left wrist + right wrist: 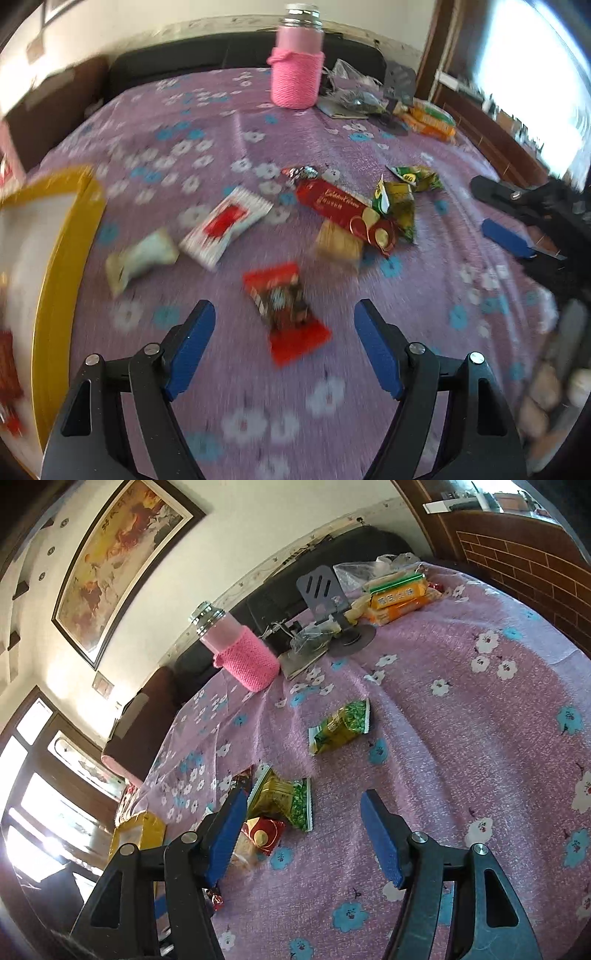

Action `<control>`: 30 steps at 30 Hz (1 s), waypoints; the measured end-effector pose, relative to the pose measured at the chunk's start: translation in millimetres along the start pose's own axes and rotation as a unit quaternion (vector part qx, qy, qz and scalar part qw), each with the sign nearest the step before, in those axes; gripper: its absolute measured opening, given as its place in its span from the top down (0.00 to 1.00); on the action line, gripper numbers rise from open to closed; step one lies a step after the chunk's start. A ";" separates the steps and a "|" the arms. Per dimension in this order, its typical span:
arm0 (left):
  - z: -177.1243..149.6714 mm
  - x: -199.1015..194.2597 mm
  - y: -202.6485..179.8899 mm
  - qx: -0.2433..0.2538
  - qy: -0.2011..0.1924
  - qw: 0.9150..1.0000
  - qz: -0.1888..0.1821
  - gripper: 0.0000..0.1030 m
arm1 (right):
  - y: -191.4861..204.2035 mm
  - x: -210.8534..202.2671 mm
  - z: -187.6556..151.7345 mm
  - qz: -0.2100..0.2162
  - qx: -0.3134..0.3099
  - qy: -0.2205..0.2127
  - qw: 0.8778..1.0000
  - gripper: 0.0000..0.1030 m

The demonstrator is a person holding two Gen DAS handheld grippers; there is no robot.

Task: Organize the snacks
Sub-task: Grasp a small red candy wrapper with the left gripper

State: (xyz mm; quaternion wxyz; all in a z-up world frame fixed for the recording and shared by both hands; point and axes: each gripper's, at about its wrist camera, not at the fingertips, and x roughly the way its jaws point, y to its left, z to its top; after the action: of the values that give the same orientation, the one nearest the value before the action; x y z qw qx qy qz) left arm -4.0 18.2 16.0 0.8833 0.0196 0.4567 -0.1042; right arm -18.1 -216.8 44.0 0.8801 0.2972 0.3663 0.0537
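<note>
Several snacks [286, 314] litter purple floral tablecloth [461, 760]; framed painting [122, 565] hangs behind.

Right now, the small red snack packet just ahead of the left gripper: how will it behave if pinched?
The red snack packet looks like thin crimped film, so probably light and floppy at the ends. It lies flat on the tablecloth, so unlikely to roll. The glossy wrapper may slip or crinkle between the pads.

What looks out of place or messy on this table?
The snacks lie scattered on the purple cloth, not sorted. A long red packet rests across a beige packet and touches a green packet. The yellow box stands at the left edge. Nothing looks spilled.
</note>
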 end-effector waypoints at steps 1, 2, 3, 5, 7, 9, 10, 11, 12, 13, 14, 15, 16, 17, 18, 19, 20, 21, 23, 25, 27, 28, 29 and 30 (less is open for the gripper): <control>1.3 6.7 -6.4 0.022 0.003 1.000 0.009 0.33 | -0.7 0.2 1.0 0.001 0.001 0.000 1.000 0.35; 1.8 12.3 -11.0 0.039 0.011 0.999 0.015 0.65 | -2.1 -0.2 2.6 0.002 0.003 -0.002 1.000 0.35; 0.9 16.2 -15.0 0.055 0.019 0.998 0.016 0.73 | -3.2 -0.7 3.8 0.002 0.004 -0.004 1.000 0.35; 0.8 11.7 -17.2 0.069 0.018 0.997 0.002 0.83 | -8.7 -1.7 7.9 -0.003 0.011 -0.010 1.000 0.35; -0.3 2.8 -15.2 0.072 0.013 0.997 -0.011 0.86 | -14.6 -1.6 10.4 -0.007 0.020 -0.014 1.000 0.35; -1.4 -8.6 -7.8 0.059 0.005 0.998 -0.024 0.88 | -21.6 0.8 12.3 -0.008 0.031 -0.012 0.999 0.35; -3.0 -17.8 -0.8 0.047 -0.001 0.998 -0.035 0.88 | -23.7 2.4 12.9 -0.006 0.035 -0.010 0.999 0.35; -4.8 -25.9 4.2 0.039 -0.008 0.998 -0.041 0.88 | -25.3 3.8 13.0 0.001 0.038 -0.006 0.999 0.35; -8.0 -36.3 9.8 0.035 -0.017 0.998 -0.047 0.88 | -25.9 6.1 12.2 0.009 0.039 -0.002 0.999 0.35; -10.7 -44.4 13.4 0.031 -0.026 0.998 -0.051 0.88 | -25.2 8.0 11.0 0.012 0.037 0.001 0.999 0.35; -13.5 -51.6 17.8 0.026 -0.033 0.998 -0.054 0.88 | -23.1 11.1 9.0 0.014 0.031 0.006 0.999 0.35; -16.8 -58.4 23.9 0.020 -0.040 0.997 -0.062 0.88 | -20.3 13.9 7.0 0.017 0.024 0.011 1.000 0.35; -21.4 -65.8 29.6 0.013 -0.046 0.996 -0.072 0.88 | -17.1 17.1 4.8 0.021 0.017 0.017 0.999 0.35; -23.6 -69.6 32.5 0.008 -0.050 0.996 -0.080 0.88 | -13.5 20.8 2.6 0.027 0.012 0.024 0.999 0.35; -28.5 -74.1 36.6 0.003 -0.053 0.995 -0.088 0.88 | -9.1 25.7 0.5 0.035 0.006 0.033 0.999 0.35; -33.5 -79.3 40.9 -0.003 -0.054 0.994 -0.095 0.88 | -3.9 30.2 -0.6 0.038 0.000 0.041 0.998 0.35; -36.2 -82.7 44.0 -0.007 -0.056 0.993 -0.099 0.88 | 1.6 33.2 -1.0 0.031 -0.007 0.045 0.998 0.35; -38.9 -87.2 47.2 -0.011 -0.060 0.993 -0.103 0.88 | 9.0 36.2 -1.0 0.016 -0.020 0.044 0.999 0.35; -45.6 -98.6 55.6 -0.021 -0.069 0.991 -0.109 0.88 | 23.5 44.1 -0.4 -0.008 -0.048 0.045 0.998 0.35; -50.1 -103.7 62.4 -0.034 -0.074 0.990 -0.113 0.88 | 31.1 53.9 -1.7 -0.022 -0.063 0.057 0.996 0.35; -54.2 -106.0 71.4 -0.051 -0.074 0.989 -0.113 0.88 | 38.6 67.2 -2.2 -0.036 -0.076 0.068 0.994 0.35; -55.7 -105.5 73.9 -0.055 -0.074 0.990 -0.107 0.88 | 41.5 72.0 -2.5 -0.044 -0.080 0.071 0.993 0.35; -57.1 -104.4 76.1 -0.056 -0.072 0.990 -0.104 0.88 | 45.8 78.3 -3.3 -0.054 -0.087 0.074 0.992 0.35; -58.7 -103.3 78.3 -0.057 -0.069 0.991 -0.100 0.88 | 48.7 81.0 -4.8 -0.061 -0.093 0.077 0.991 0.38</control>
State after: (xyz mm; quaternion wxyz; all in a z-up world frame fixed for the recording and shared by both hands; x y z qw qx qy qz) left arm -93.3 119.6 60.8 0.8974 -0.0845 0.3995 -0.1670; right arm 43.5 -149.3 19.0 0.8750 0.1859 0.4434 0.0565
